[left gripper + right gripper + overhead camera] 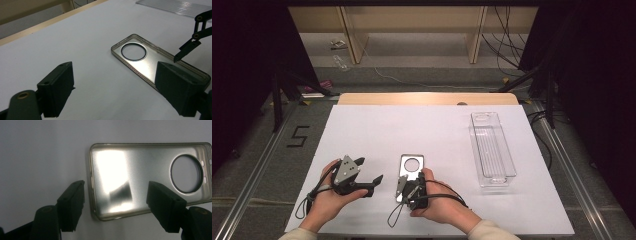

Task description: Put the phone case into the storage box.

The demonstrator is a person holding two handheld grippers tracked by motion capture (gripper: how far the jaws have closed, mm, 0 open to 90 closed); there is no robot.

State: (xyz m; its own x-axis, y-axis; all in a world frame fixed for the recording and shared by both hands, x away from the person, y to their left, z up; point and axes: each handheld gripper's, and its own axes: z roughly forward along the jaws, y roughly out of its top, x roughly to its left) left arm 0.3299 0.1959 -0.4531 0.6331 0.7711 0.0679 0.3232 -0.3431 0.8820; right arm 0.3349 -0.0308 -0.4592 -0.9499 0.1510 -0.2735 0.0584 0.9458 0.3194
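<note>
The phone case lies flat on the white tabletop, inner side up, near the middle of the front edge, its round camera cutout toward the far edge. Lying open-side up like this, its raised rim is exposed all round, which gives something thin to pinch rather than a flat back that offers no hold.

The right gripper hovers over the case's near end. In the right gripper view its fingers are spread wide: one stands just outside the case's long edge, the other over the case's glossy inner face, so that wall sits between them. That placement looks chosen to close on the side wall; nothing is clamped yet, and whether a finger touches the case I cannot tell.

The left gripper sits to the left of the case, nearer the front left corner, aimed toward it. Its fingers are also apart and empty, with bare tabletop between them and the case beside the one on the right of the left gripper view. It seems held ready to steady or take over the case.

A clear plastic tray stands lengthwise by the right edge, well apart from the case and empty, likely where the case is meant to go.
</note>
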